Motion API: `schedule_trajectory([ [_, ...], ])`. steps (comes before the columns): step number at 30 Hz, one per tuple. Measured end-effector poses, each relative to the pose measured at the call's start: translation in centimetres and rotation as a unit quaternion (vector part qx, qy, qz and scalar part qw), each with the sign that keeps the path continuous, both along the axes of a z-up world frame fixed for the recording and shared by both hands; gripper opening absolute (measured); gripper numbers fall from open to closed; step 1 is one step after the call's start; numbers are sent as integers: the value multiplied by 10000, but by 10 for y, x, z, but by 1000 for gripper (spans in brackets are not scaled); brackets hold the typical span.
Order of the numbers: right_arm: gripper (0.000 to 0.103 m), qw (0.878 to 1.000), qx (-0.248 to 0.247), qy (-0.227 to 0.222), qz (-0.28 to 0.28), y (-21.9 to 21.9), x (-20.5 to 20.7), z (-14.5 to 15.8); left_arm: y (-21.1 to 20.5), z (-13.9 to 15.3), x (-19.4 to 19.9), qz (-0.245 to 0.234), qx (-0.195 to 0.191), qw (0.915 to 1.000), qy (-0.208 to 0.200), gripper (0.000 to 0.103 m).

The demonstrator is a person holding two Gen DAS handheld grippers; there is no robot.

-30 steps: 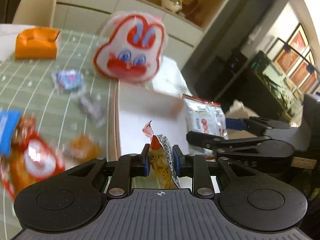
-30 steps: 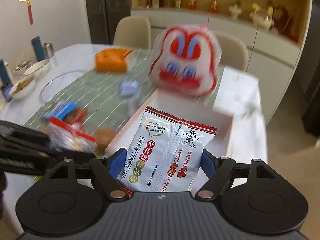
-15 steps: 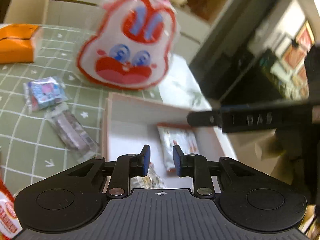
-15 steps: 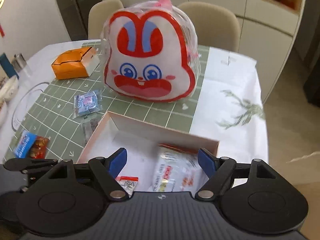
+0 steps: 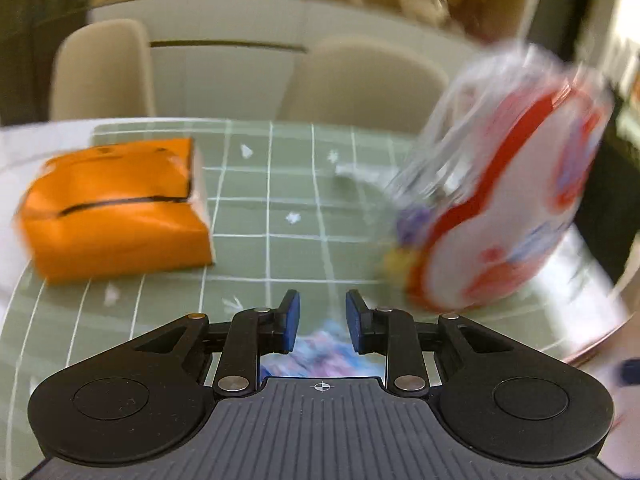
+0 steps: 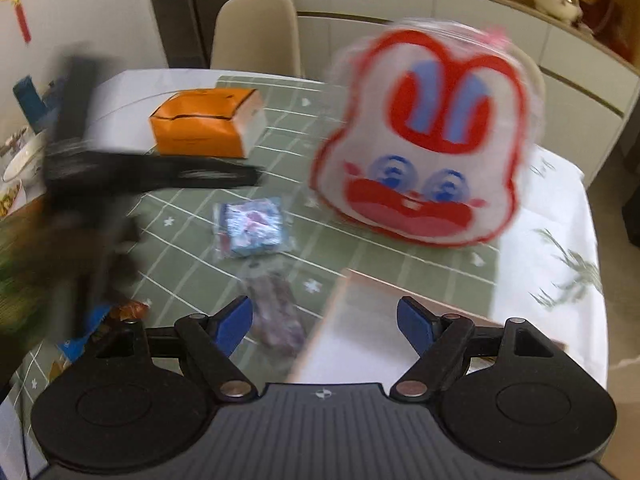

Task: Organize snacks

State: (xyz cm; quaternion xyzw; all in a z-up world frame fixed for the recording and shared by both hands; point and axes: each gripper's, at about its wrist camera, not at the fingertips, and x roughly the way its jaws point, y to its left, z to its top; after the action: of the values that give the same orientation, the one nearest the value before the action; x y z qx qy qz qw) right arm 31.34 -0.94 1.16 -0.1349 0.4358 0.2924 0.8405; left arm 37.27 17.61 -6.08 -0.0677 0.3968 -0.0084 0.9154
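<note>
My left gripper [image 5: 322, 312] hovers low over the green checked mat [image 5: 260, 200], jaws a narrow gap apart with nothing between them. Just below its fingertips lies a blurred blue and pink snack packet [image 5: 320, 354]. The same packet [image 6: 252, 226] shows in the right wrist view, with a dark purple packet [image 6: 276, 312] nearer. My right gripper [image 6: 324, 320] stands open and empty over the near left corner of the white box [image 6: 360, 312]. The left gripper [image 6: 236, 174] crosses that view as a black blur.
A big rabbit-face bag [image 6: 432, 152] stands upright behind the box. An orange carton [image 6: 204, 124] sits at the mat's far left. More snacks [image 6: 120, 314] lie at the lower left. Bowls [image 6: 20, 160] are on the table's left side, chairs [image 6: 256, 32] beyond.
Both grippers let go of their packets into the white box and swung left. The left one has dropped toward the blue packet; the right one has moved off the box's middle.
</note>
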Motion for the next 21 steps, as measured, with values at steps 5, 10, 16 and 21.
schedule_trajectory([
  [5, 65, 9991, -315, 149, 225, 41, 11, -20, 9, -17, -14, -1030, 280, 9943, 82, 27],
  [10, 44, 9973, -569, 405, -217, 65, 43, -41, 17, -13, -75, -1642, 334, 9858, 142, 25],
  [16, 28, 9925, -949, 656, -404, 91, 71, -73, 13, -13, -130, -1727, 3, 9841, 407, 24],
  [21, 27, 9893, -620, 1306, -212, 81, 36, -79, 17, -4, -170, -1414, -596, 9867, 539, 23],
])
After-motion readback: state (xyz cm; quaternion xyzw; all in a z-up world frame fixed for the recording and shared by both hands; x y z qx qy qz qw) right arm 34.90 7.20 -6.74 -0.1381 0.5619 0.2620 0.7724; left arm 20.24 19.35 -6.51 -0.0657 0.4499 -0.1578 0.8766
